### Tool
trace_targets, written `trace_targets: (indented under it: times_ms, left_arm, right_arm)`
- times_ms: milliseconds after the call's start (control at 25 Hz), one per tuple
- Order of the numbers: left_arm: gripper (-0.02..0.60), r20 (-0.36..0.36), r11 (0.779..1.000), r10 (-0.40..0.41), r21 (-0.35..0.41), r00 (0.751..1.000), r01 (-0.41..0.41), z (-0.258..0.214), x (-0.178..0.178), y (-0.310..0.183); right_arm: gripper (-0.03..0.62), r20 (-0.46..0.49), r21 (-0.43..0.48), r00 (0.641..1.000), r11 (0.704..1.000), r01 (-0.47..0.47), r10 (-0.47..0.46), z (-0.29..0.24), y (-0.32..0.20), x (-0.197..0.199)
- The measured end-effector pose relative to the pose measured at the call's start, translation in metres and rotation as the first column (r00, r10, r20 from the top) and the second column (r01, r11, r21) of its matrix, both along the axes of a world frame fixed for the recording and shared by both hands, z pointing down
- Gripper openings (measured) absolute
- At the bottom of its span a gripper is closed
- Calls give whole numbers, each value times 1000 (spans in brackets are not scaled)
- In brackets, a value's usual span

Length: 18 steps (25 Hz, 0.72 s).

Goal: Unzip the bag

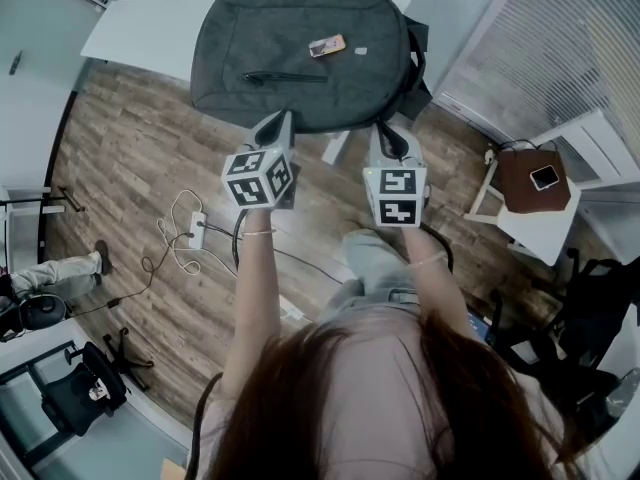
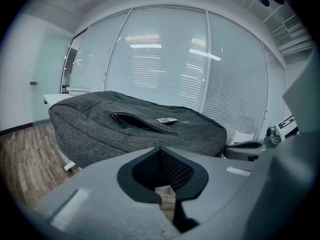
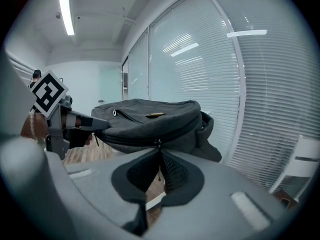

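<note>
Bag (image 1: 300, 58) flat on table (image 1: 150, 18), near edge overhanging. Left gripper (image 1: 282, 120) jaws together, nothing between, tips at bag's near edge. Right gripper (image 1: 386, 130) jaws closed on zip pull (image 3: 158, 145) on bag's near side seam, front pocket zip facing up

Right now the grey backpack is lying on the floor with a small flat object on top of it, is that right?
Not on the floor. The backpack is lying on the white table, with the wood floor lower down beside it, as the head view shows. The small flat object is on top of it, as you said.
</note>
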<state>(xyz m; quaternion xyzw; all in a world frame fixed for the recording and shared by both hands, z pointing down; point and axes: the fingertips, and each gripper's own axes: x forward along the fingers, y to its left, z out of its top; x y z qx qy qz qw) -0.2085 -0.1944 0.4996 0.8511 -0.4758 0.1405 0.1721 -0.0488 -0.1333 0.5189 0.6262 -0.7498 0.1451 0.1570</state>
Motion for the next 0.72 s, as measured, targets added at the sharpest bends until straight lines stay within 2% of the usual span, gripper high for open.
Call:
trace_targets:
  times_ms: [720]
  left_arm:
    - [9, 5, 1000, 5, 10, 1000, -5, 1, 1, 1]
  right_arm:
    - [11, -58, 12, 997, 998, -58, 59, -10, -17, 39]
